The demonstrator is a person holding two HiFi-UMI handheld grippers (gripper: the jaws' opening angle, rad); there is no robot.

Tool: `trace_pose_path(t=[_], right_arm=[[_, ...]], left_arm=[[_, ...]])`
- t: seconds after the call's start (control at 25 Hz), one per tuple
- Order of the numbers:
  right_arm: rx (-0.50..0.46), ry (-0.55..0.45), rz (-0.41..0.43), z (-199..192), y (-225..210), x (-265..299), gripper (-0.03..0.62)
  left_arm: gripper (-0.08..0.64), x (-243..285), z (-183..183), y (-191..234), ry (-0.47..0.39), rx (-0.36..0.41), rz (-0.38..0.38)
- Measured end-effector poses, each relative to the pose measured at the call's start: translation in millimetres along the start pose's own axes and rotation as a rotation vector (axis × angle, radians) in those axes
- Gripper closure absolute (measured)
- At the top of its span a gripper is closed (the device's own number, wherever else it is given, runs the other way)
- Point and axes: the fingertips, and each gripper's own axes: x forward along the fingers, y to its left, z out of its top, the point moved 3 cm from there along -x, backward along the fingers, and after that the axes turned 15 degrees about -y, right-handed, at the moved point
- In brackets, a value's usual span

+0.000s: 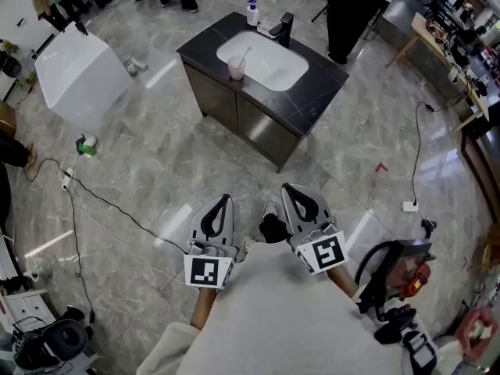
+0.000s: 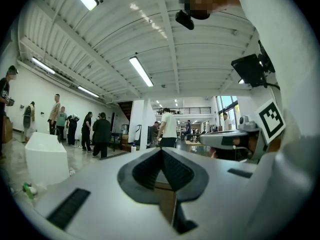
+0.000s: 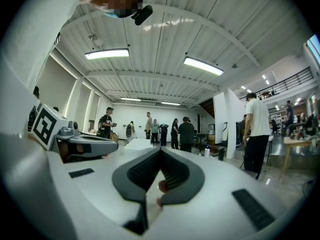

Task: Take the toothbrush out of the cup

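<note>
Item: pink cup [image 1: 236,69] – stands on the dark countertop [image 1: 312,92] of a free-standing vanity cabinet, at the left rim of the white basin [image 1: 273,65]. Toothbrush [image 1: 244,53] upright in the cup, leaning right over the basin.

Item: left gripper [image 1: 226,198] – held close to the person's body, well apart from the vanity, jaws pointing towards it. In the left gripper view its [image 2: 161,150] dark ribbed pads meet at the tips and nothing sits between them; closed and empty. Marker cube [image 1: 207,270] at its rear.

Item: right gripper [image 1: 287,187] – just beside the left one, likewise well short of the cabinet. In the right gripper view the jaws [image 3: 160,150] are pressed together at the tips, gripping nothing (small reddish spots show through the gap below; what they are cannot be told). Marker cube [image 1: 328,252] at its rear.

Other fittings – black faucet [image 1: 286,26] and a pump bottle [image 1: 252,12] at the far edge of the countertop; white tub-shaped block [image 1: 74,73] on the grey tiled floor [image 1: 367,147] to the left; black cable [image 1: 109,205] trailing across the floor at lower left
</note>
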Motion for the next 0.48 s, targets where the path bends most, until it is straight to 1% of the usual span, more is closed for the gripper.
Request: trace_pose_path(t=[0.04, 0.12, 0.24, 0.48], right_arm=[[-0.002, -0.010, -0.016, 0.8, -5.1, 0.4, 0.589], [-0.014, -0.010, -0.036, -0.3, -13.9, -0.5, 0.589], [-0.031, 0.010, -0.041, -4.7, -21.3, 1.1, 0.589], [-0.029, 0.002, -0.038, -12.8, -27.0, 19.8, 0.589]], left_arm=[[0.557, -0.1, 0.4, 4.1, 0.002, -0.001, 0.014], [0.557, -2.3, -1.5, 12.2, 0.003, 0.024, 0.026], [0.557, -2.6, -4.3, 20.8, -0.002, 0.040, 0.038], [0.557, 10.9, -10.9, 28.9, 0.004, 0.043, 0.040]])
